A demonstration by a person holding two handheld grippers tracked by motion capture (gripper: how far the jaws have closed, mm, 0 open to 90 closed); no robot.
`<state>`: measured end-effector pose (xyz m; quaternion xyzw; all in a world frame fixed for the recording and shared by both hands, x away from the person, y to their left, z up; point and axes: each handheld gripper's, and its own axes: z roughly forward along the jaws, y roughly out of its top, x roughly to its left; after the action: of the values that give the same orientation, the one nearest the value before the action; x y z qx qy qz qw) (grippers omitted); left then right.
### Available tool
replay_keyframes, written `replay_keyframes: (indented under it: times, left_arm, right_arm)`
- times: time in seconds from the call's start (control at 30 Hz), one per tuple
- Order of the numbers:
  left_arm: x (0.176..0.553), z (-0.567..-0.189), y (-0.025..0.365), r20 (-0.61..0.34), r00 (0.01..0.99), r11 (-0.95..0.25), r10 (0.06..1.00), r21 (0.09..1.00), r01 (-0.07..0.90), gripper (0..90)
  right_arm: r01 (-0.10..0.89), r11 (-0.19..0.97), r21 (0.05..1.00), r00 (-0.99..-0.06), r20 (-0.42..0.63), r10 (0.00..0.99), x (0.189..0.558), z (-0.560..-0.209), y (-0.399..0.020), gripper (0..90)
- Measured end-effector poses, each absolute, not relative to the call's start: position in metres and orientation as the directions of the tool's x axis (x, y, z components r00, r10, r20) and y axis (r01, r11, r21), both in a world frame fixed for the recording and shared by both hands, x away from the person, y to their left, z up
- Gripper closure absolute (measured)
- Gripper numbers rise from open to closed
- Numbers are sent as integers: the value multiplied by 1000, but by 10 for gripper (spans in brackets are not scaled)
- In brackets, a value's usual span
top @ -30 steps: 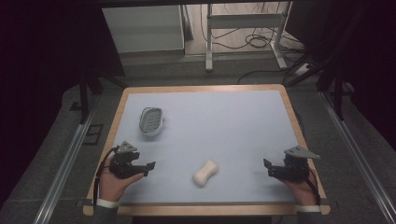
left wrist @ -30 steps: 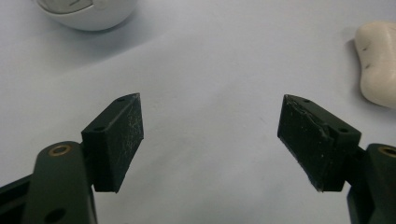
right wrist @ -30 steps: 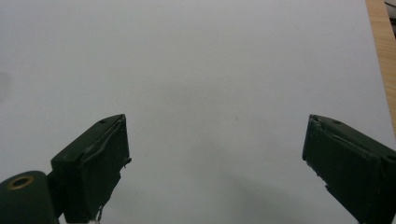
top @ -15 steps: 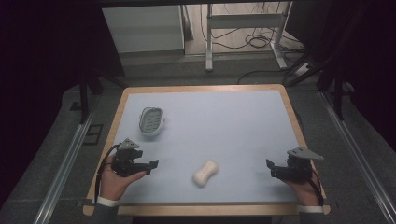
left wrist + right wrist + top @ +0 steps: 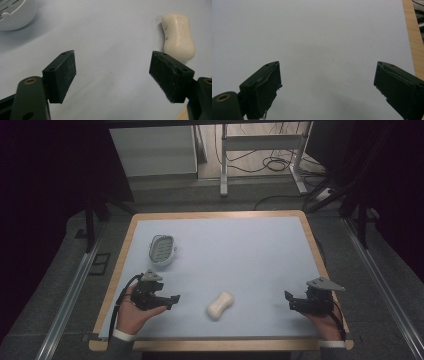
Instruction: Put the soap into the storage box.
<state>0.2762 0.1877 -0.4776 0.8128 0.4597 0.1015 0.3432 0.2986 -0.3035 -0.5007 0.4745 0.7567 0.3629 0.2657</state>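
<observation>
A cream bar of soap (image 5: 220, 305) lies flat near the front middle of the pale blue table top (image 5: 240, 255). A white slotted soap dish (image 5: 163, 249) stands at the left, farther back. My left gripper (image 5: 171, 300) hovers low at the front left, open and holding nothing, its jaws pointing right towards the soap. In the left gripper view the soap (image 5: 178, 36) lies ahead at the upper right and the dish (image 5: 16, 13) at the upper left. My right gripper (image 5: 290, 301) rests at the front right, open and holding nothing, facing bare table (image 5: 324, 37).
A wooden rim (image 5: 215, 214) frames the table top, with its edge (image 5: 412, 37) beside my right gripper. Beyond the table's far side stand a white cabinet (image 5: 152, 150) and a metal stand (image 5: 260, 155) with cables on the floor. Metal rails (image 5: 70, 295) flank both sides.
Both grippers have drifted slightly towards the front edge of the table. The soap and the dish have not moved.
</observation>
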Motion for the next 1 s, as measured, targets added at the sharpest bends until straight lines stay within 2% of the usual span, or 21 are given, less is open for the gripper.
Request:
replay_keyframes:
  times: [1.0]
  left_arm:
    - [292, -475, 133, -139, 635, -438, 760, 612, 659, 203]
  right_arm:
    - [535, 290, 793, -409, -57, 911, 300, -503, -302, 73]
